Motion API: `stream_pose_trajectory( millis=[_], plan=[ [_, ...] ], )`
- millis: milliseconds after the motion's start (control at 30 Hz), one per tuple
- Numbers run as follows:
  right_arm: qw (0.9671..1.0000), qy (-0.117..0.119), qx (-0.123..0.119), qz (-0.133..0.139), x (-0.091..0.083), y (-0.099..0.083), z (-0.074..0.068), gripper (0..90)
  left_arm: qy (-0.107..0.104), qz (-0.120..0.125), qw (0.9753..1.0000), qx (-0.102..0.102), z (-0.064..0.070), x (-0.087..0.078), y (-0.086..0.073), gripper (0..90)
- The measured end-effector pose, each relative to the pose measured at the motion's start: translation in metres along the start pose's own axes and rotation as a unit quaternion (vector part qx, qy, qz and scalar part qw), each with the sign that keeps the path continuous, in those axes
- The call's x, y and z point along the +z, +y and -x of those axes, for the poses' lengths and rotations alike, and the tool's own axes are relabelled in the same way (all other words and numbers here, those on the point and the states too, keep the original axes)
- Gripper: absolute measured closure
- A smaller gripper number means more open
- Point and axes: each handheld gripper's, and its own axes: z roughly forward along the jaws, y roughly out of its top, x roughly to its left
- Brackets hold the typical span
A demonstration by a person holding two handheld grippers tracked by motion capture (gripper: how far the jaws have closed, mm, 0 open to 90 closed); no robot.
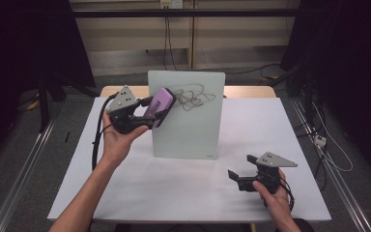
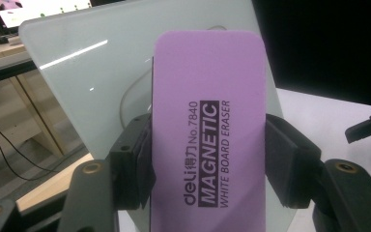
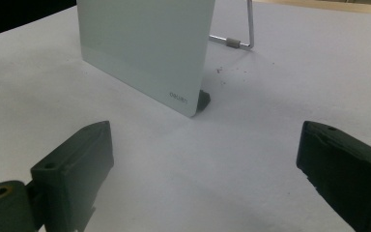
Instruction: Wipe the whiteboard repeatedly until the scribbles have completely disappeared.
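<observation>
The left gripper (image 1: 150, 112), its jaws clamped on the sides of a purple rectangular magnetic whiteboard eraser (image 1: 158, 106), holds the eraser against the upper left of a small pale glass whiteboard (image 1: 193, 130) standing upright on the white desk (image 1: 140, 188), just beside a black scribble (image 1: 193, 96) on the board. The right gripper (image 1: 241, 175) rests low near the desk's front right, jaws wide apart with nothing between them, pointing toward the board's lower corner.
</observation>
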Motion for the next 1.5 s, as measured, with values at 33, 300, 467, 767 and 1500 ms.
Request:
stream_pose_trajectory(
  millis=[33, 300, 467, 767, 1500],
  plan=[
    [1.0000, -0.001, 0.002, 0.001, 0.000, 0.000, 0.000, 5.8, -0.001, 0.001, 1.0000, 0.001, -0.001, 0.000, 0.001, 40.9],
    [1.0000, -0.001, 0.009, 0.000, 0.001, 0.001, 0.001, 5.8, -0.001, 0.007, 1.0000, -0.002, -0.004, 0.003, 0.010, 41.0],
    [1.0000, 0.000, 0.009, 0.000, 0.002, 0.000, 0.001, 5.8, 0.006, 0.010, 0.9999, -0.005, -0.007, 0.007, 0.014, 40.9],
    [1.0000, 0.003, 0.006, 0.000, 0.001, 0.000, 0.000, 5.8, 0.014, 0.004, 0.9999, -0.001, -0.007, 0.015, 0.016, 41.0],
    [1.0000, 0.005, 0.001, 0.002, -0.003, -0.001, -0.001, 5.8, 0.067, -0.008, 0.9964, 0.051, -0.005, 0.025, 0.020, 41.1]
  ],
)
